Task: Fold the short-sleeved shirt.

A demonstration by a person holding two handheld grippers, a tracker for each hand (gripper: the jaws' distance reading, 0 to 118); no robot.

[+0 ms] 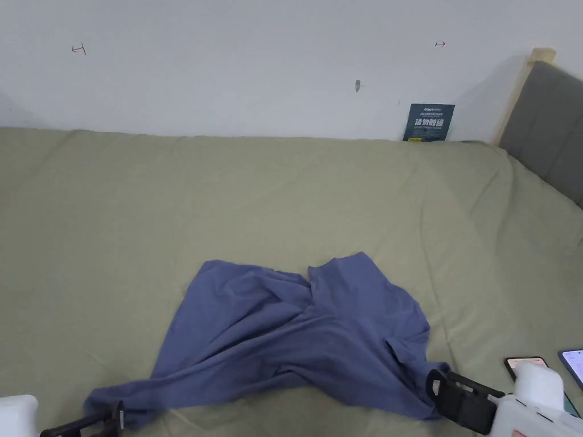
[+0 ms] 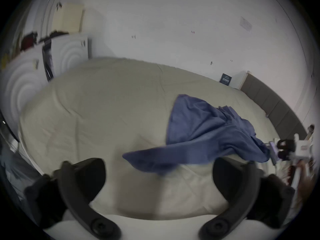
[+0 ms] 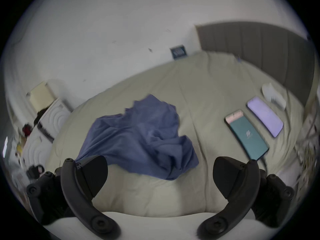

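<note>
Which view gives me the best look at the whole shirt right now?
The head view: the shirt lies crumpled but fully visible on the bed. The left gripper view shows it side-on; the right gripper view shows it blurred, partly behind a jaw.

Blue shirt, olive-green bedsheet

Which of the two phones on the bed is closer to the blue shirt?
The teal phone, lying between the shirt and the lilac phone, which sits farther out toward the headboard.
</note>
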